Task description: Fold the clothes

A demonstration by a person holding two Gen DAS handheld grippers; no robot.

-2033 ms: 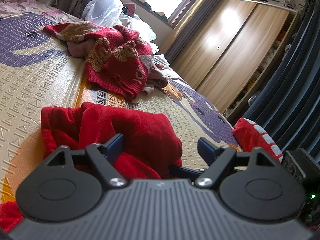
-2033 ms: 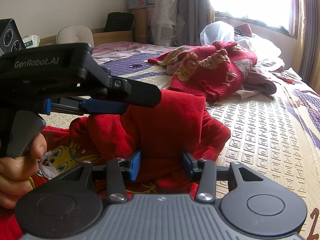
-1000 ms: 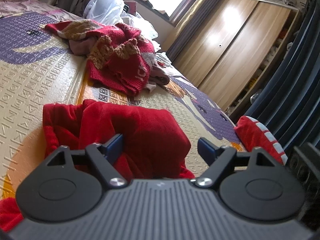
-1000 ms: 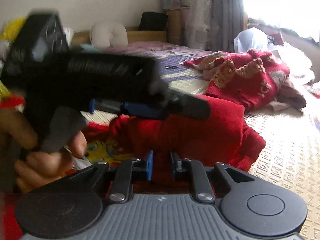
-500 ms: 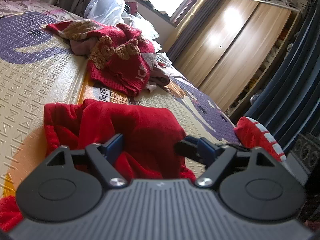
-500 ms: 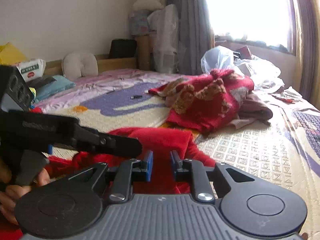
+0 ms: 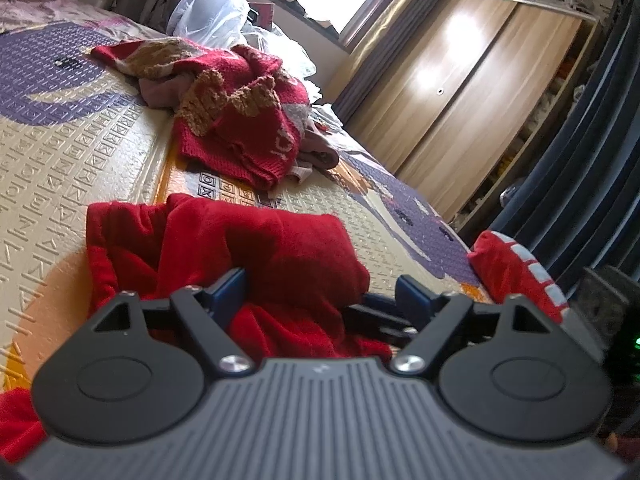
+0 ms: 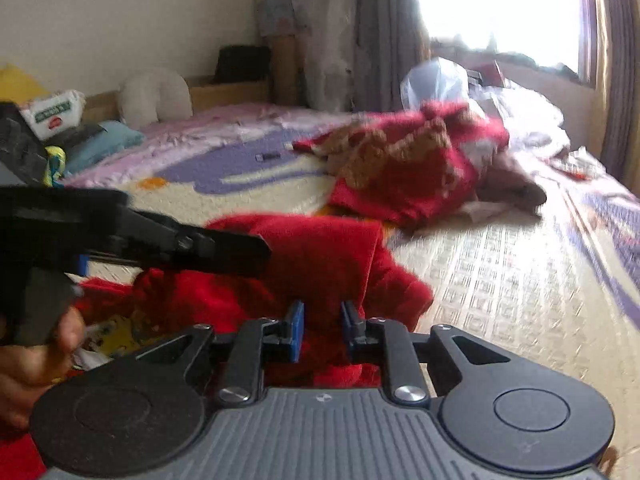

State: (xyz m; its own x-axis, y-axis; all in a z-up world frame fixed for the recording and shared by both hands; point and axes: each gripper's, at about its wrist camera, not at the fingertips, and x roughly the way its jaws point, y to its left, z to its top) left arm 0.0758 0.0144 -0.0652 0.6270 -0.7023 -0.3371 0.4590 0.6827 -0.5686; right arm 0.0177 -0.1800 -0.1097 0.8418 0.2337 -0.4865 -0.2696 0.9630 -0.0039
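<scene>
A red fleece garment (image 7: 260, 248) lies crumpled on the patterned bed mat (image 7: 60, 152). My left gripper (image 7: 320, 296) hovers low over it with the jaws wide open; the cloth lies between them and is not pinched. In the right wrist view the same garment (image 8: 320, 256) shows a yellow cartoon print (image 8: 116, 332) at its left. My right gripper (image 8: 323, 328) has its blue pads close together with a fold of the red cloth between them. A hand (image 8: 36, 364) holds the left gripper (image 8: 192, 246), which reaches across this view. The picture is blurred.
A red and tan knit sweater (image 7: 240, 120) is heaped further up the mat over pinkish clothes. A plastic bag (image 7: 208, 16) sits by the window. A wooden wardrobe (image 7: 460, 92) stands to the right. A red striped item (image 7: 516, 276) lies at the mat's right edge.
The right gripper's jaws went from wide apart to narrow around a fold of the red garment, and its view has swung and tilted. The left gripper has stayed put.
</scene>
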